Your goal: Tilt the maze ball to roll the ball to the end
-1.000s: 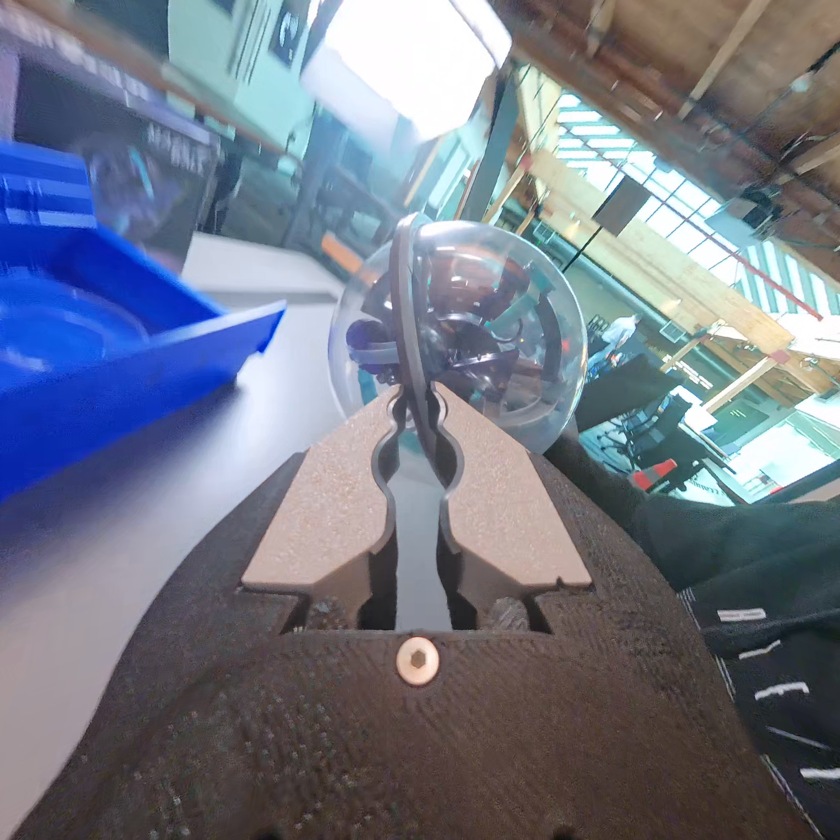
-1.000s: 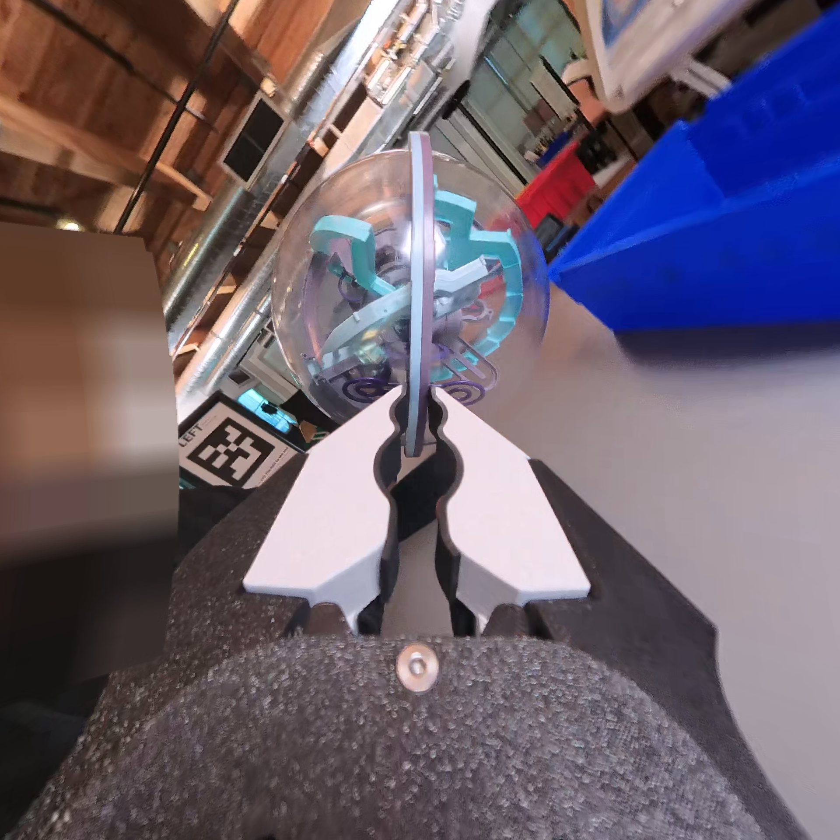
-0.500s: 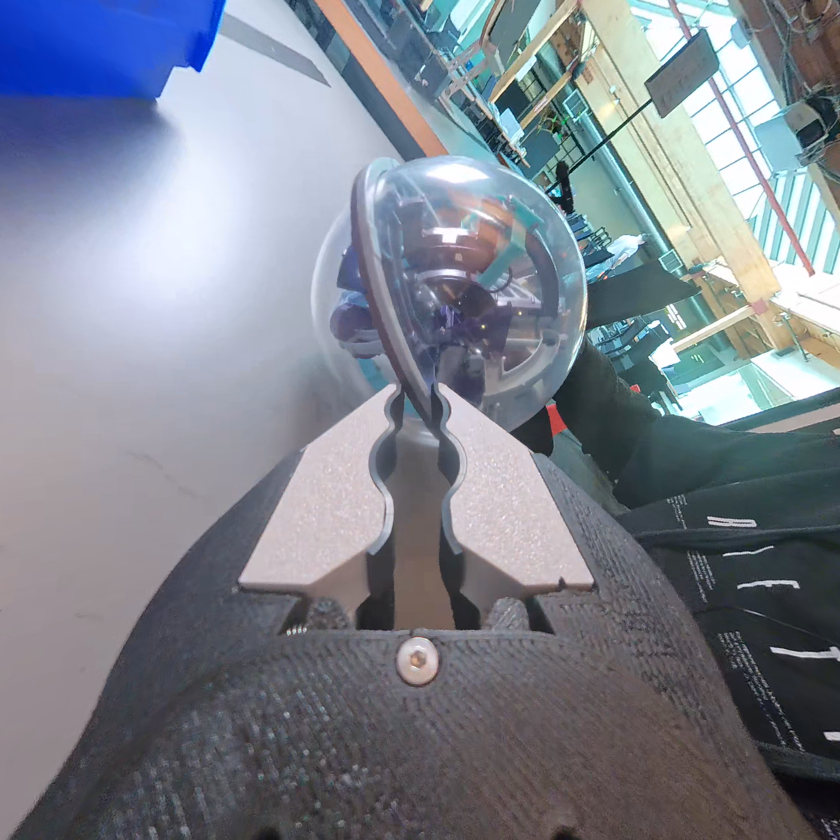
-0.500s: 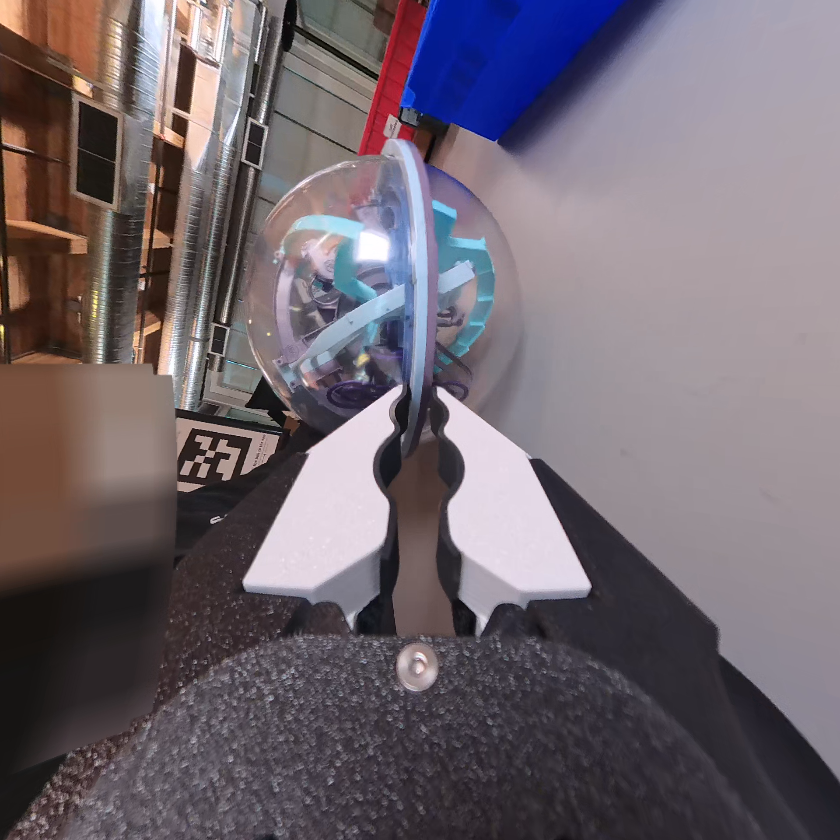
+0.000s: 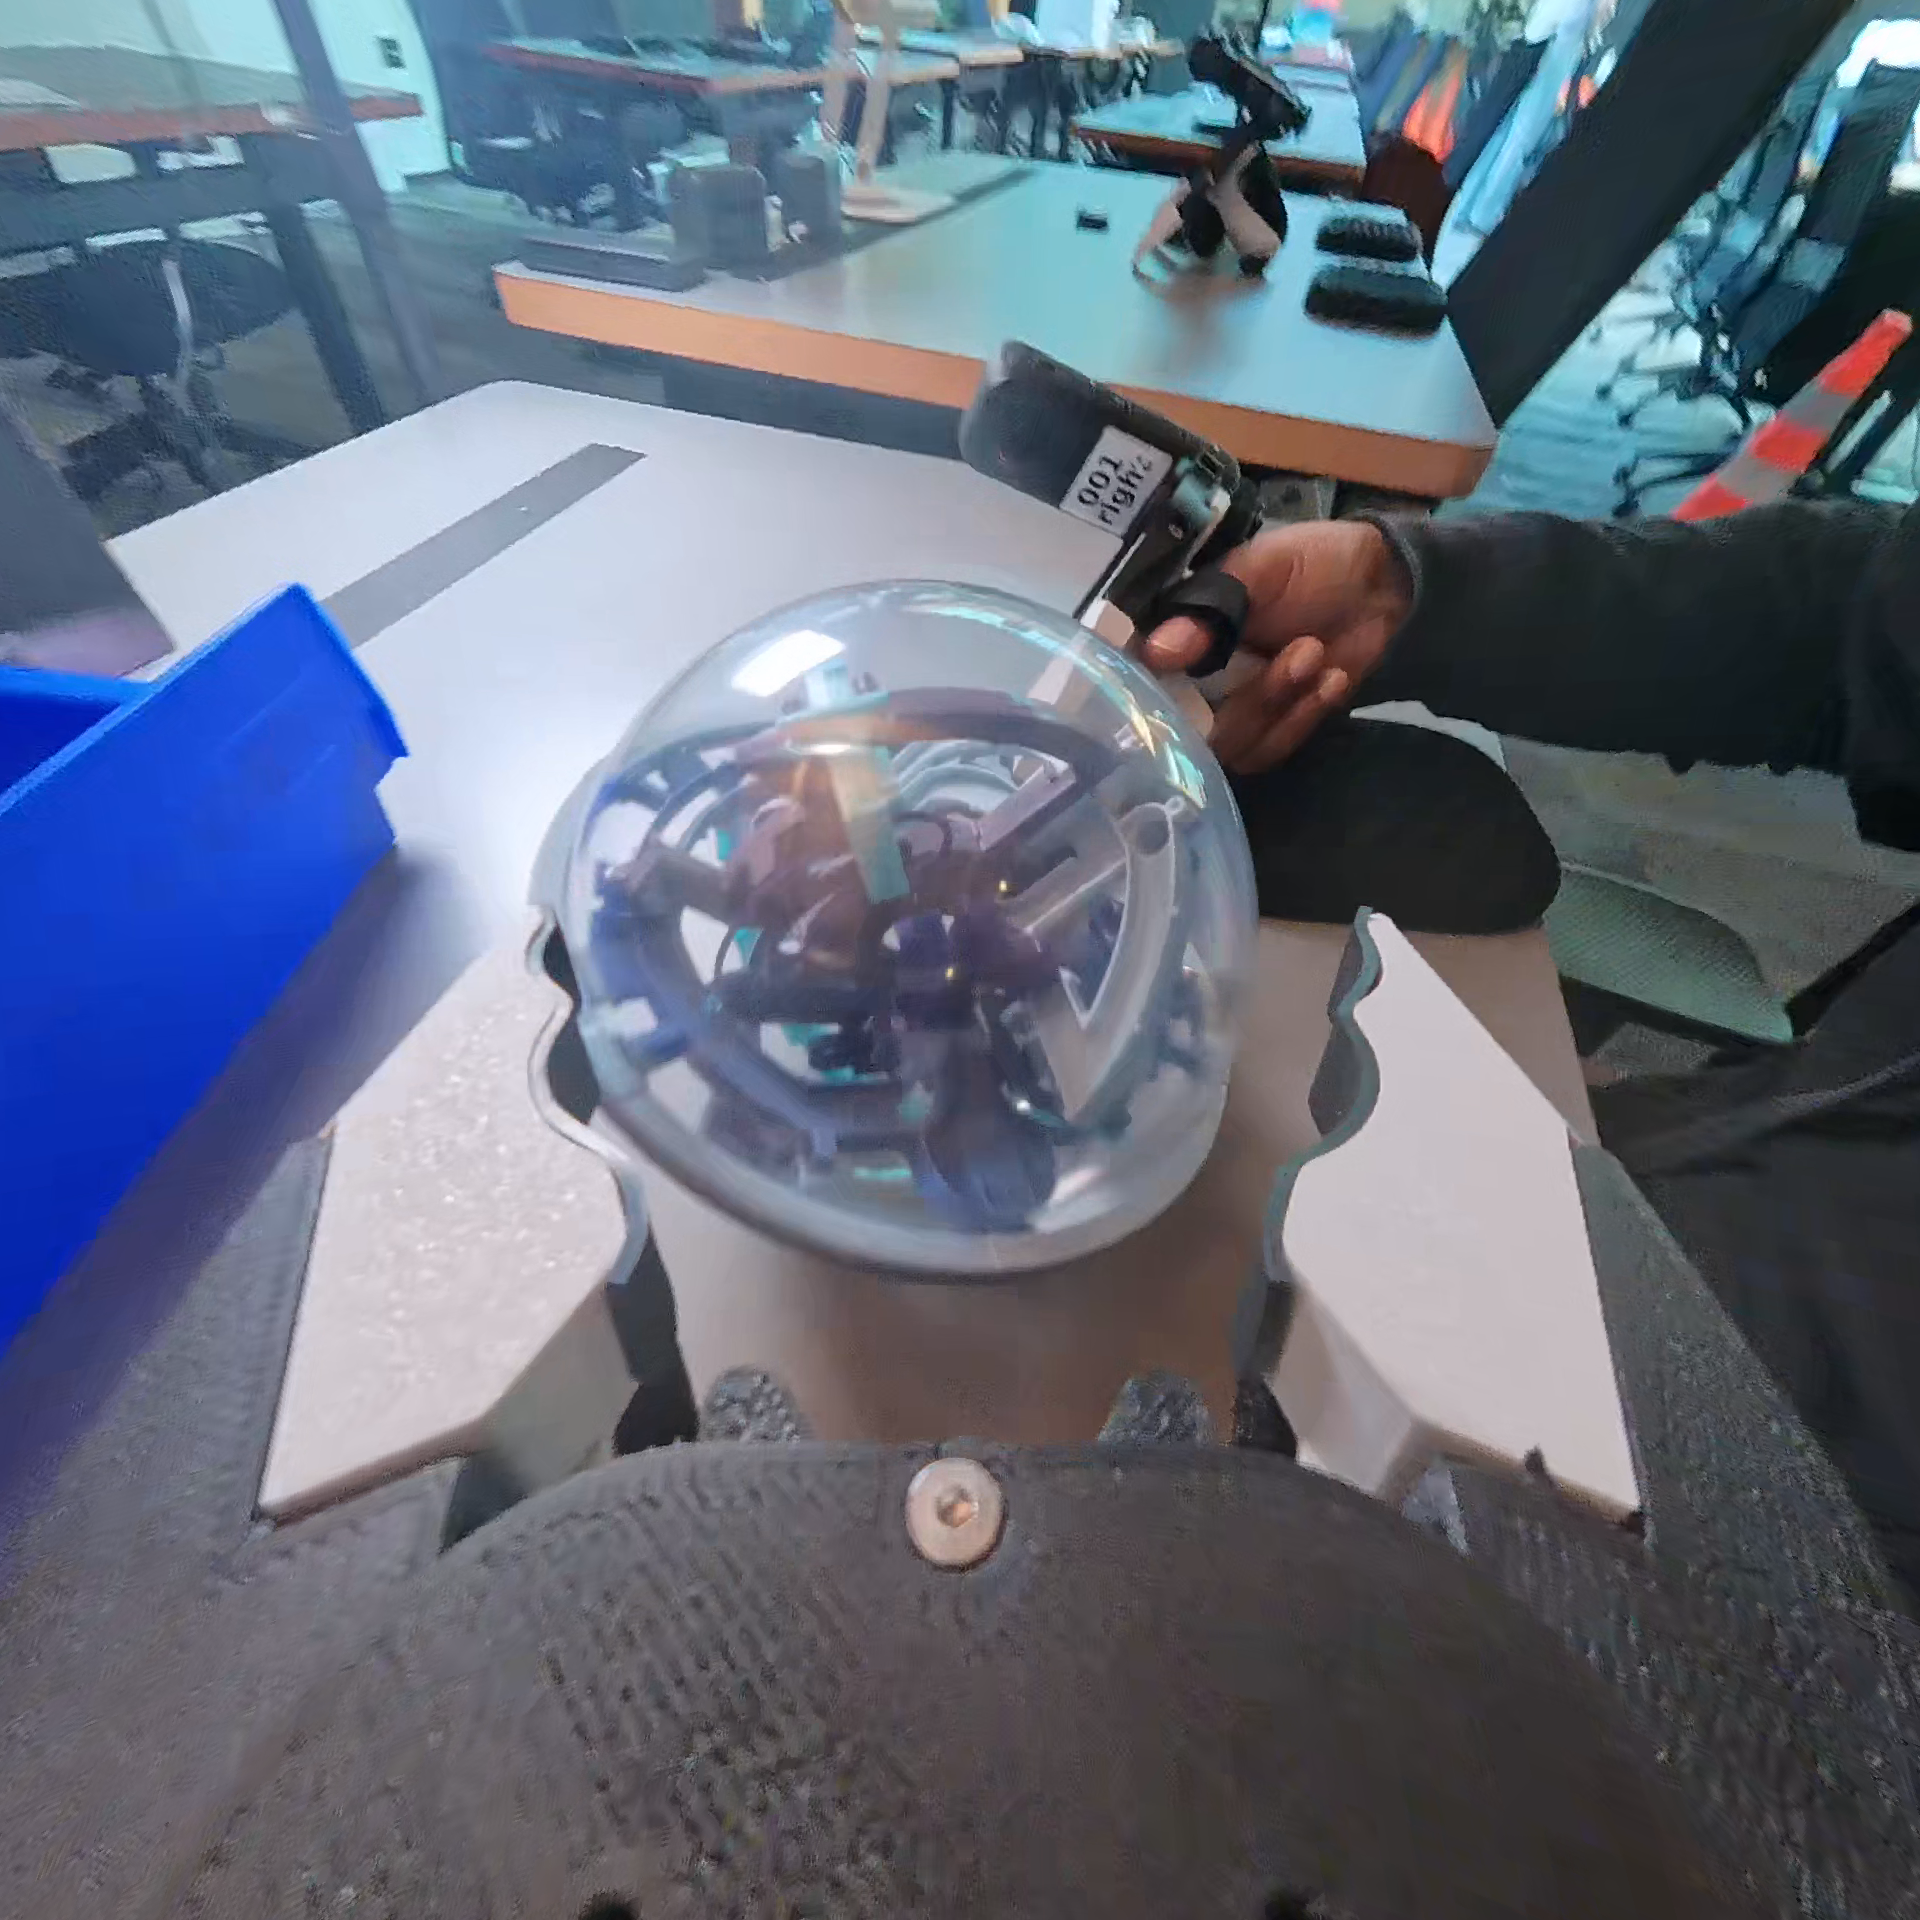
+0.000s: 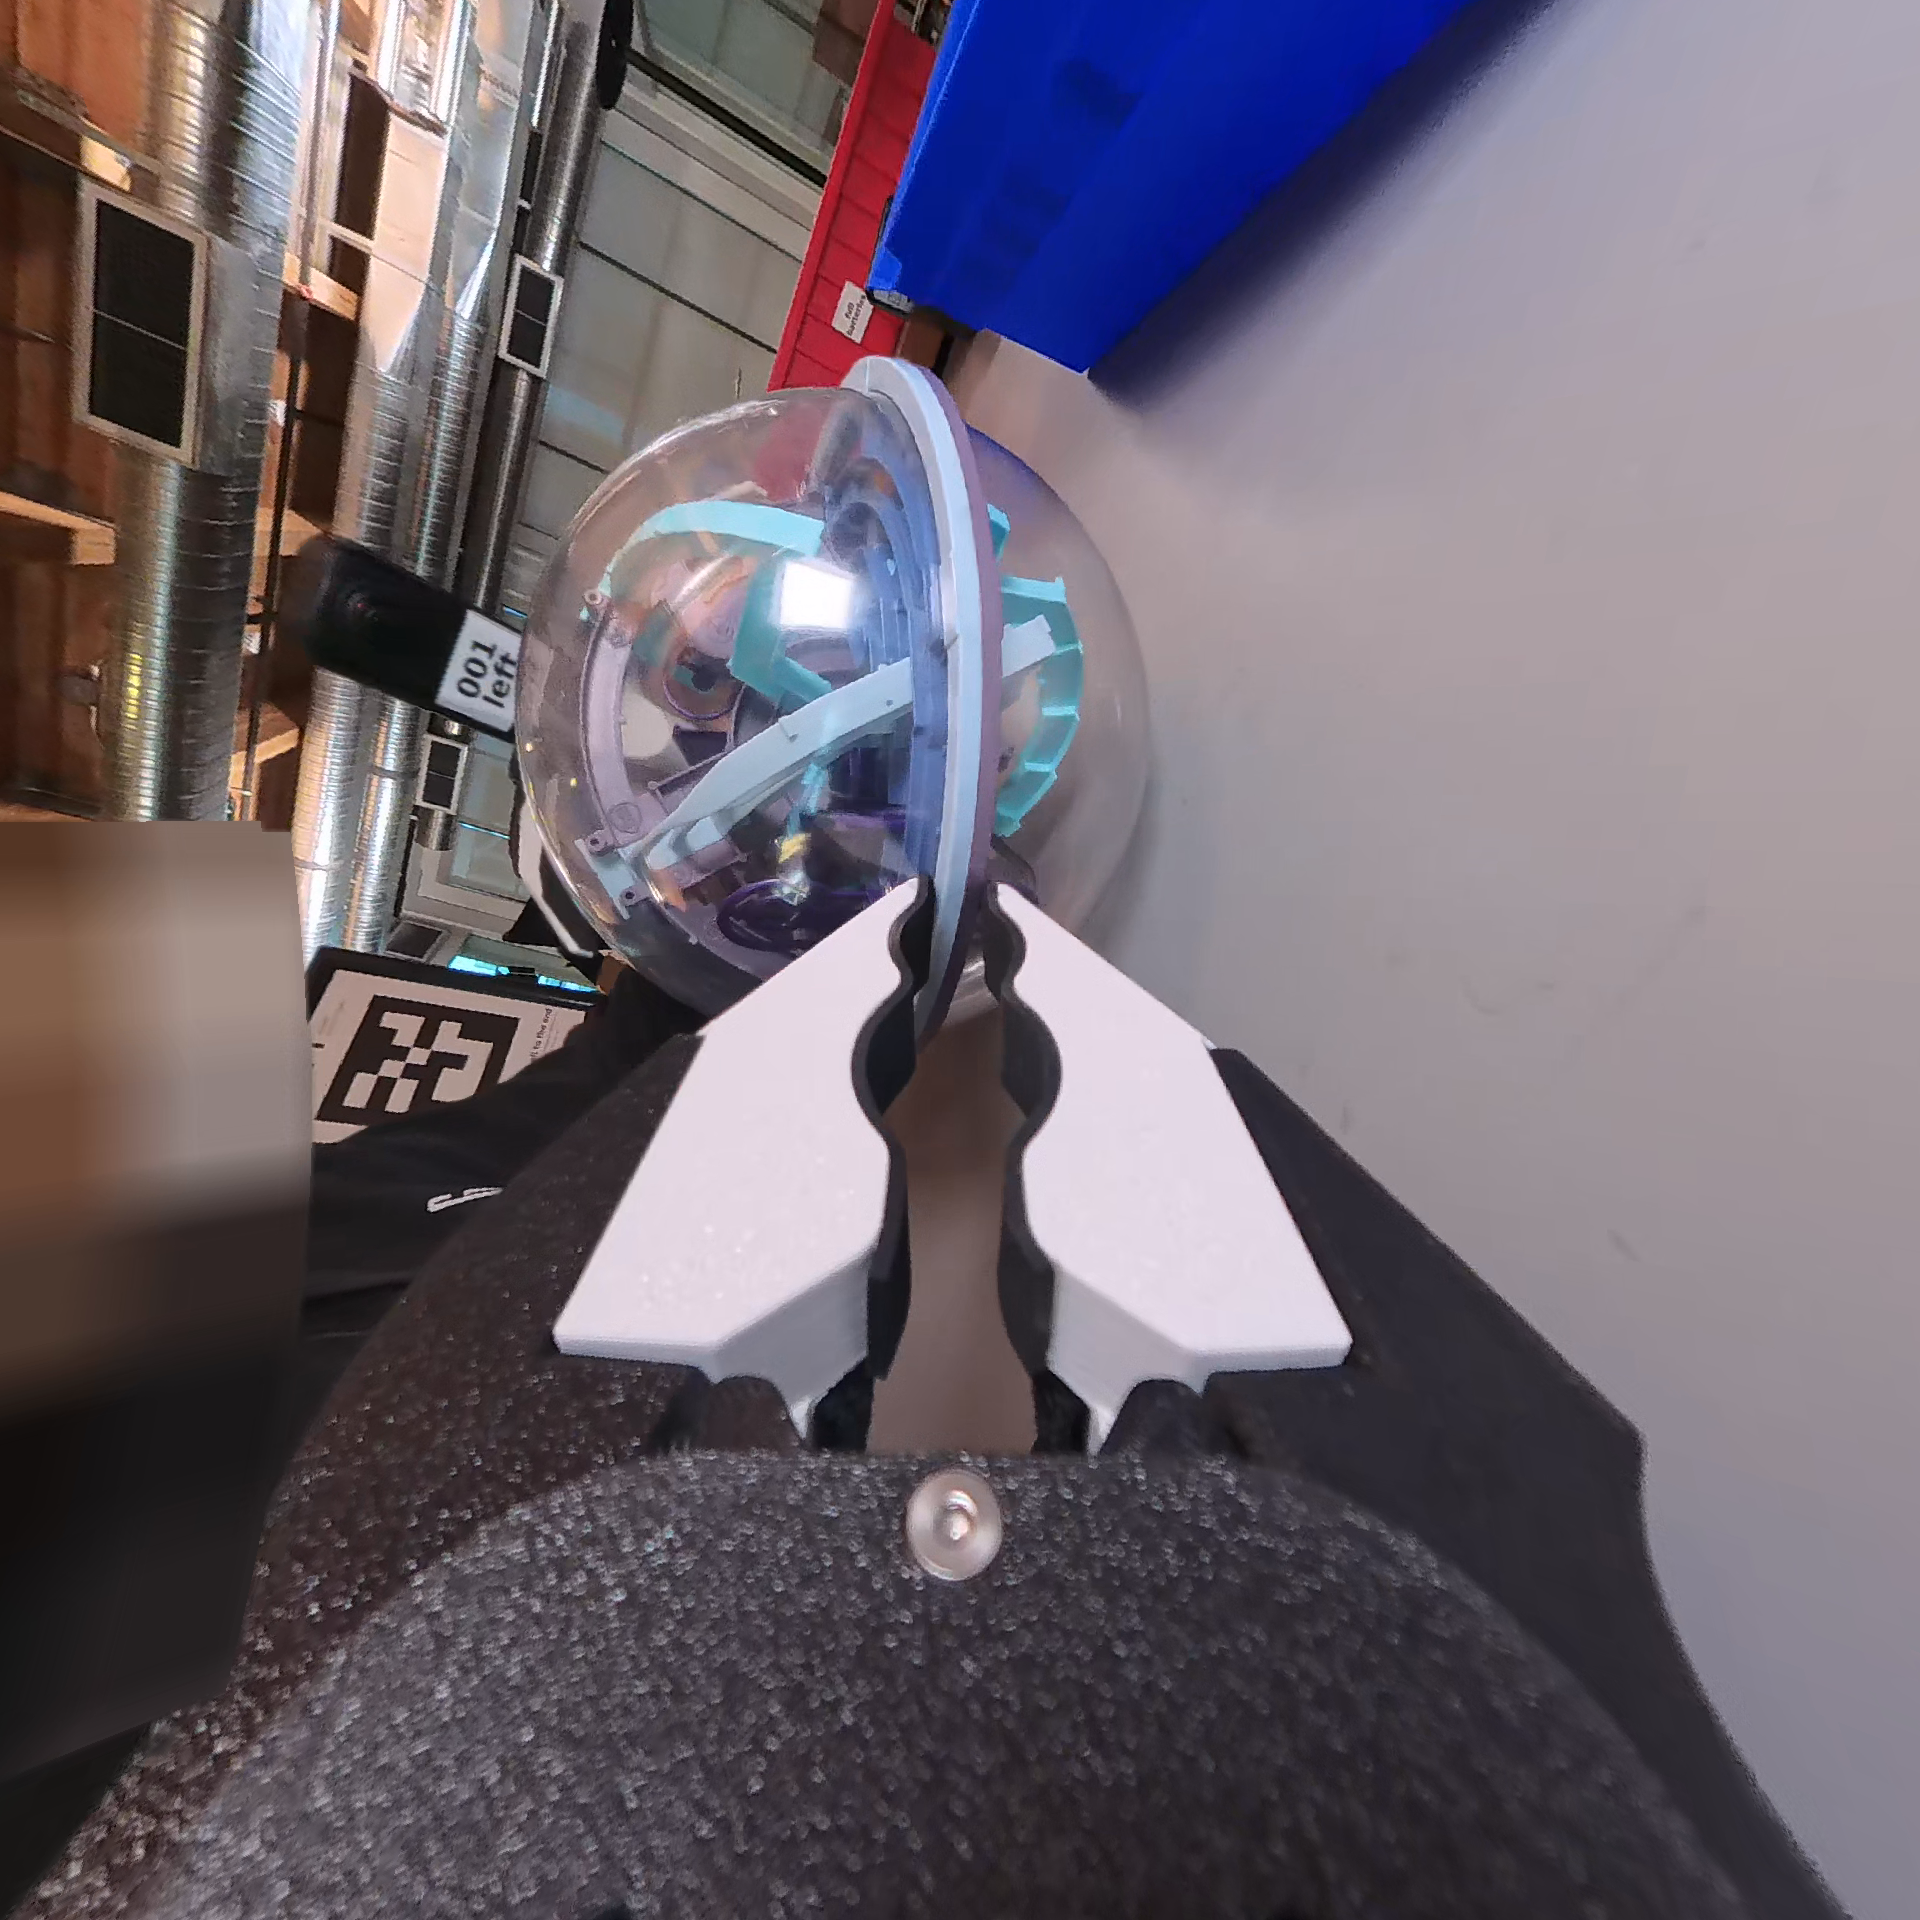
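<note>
Change: your left gripper [image 5: 951, 1023] has let go; its jaws now stand wide, clear of the transparent plastic maze sphere [image 5: 904, 935].
Hold: your right gripper [image 6: 961, 914] alone pinches the sphere's equator rim [image 6: 951, 665].
Place: sphere above the grey tabletop [image 5: 623, 540], near the blue bin [image 5: 187, 831].
Meaning: tilting now rests on one hand.

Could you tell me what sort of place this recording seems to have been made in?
Probably an open-plan workshop or lab in an industrial building. The left wrist view shows rows of work tables and office chairs behind the grey table; the right wrist view shows bare metal ducts and wooden shelving.

Open-plan workshop office, rows of desks [image 5: 1039, 301], office chairs [image 5: 1787, 281], exposed ducts [image 6: 187, 416]
</note>
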`<state>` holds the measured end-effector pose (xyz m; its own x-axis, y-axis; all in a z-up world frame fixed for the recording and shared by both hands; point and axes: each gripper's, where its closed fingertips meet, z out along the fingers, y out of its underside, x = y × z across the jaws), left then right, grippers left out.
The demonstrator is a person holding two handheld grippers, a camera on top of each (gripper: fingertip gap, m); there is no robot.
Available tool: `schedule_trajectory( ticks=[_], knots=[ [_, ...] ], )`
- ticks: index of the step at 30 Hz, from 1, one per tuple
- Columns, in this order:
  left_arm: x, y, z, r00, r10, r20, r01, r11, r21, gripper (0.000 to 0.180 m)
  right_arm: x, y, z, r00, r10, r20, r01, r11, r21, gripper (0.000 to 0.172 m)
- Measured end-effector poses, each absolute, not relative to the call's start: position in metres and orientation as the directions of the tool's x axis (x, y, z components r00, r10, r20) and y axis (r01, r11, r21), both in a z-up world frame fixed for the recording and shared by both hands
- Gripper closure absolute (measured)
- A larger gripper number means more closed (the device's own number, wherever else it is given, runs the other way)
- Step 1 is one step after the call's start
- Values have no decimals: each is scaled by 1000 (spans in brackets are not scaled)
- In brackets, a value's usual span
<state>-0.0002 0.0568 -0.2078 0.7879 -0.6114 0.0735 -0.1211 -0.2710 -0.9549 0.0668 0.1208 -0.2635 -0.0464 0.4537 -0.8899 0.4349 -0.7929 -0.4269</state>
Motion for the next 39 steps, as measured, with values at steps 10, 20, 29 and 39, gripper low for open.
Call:
schedule_trajectory(
  ticks=[10, 20, 29, 39],
  knots=[
    [-3, 82, -224, 774, -626, 92, -145, -317, -937, 39, 68, 118, -252, -144, 543, -827, 435, -716, -546, 153],
    [-17, 86, -226, 754, -593, 283, 35, -394, -918, 40, 53, 106, -232, -301, 938, -169, 236, -99, -967, 68],
    [-17, 90, -224, 756, -550, 355, 82, -458, -885, 42, 41, 101, -242, -285, 958, 26, 238, 96, -967, 61],
    [-18, 88, -221, 761, -537, 364, 100, -457, -884, 43, 42, 98, -248, -293, 956, 24, 252, 101, -962, 67]
  ],
)
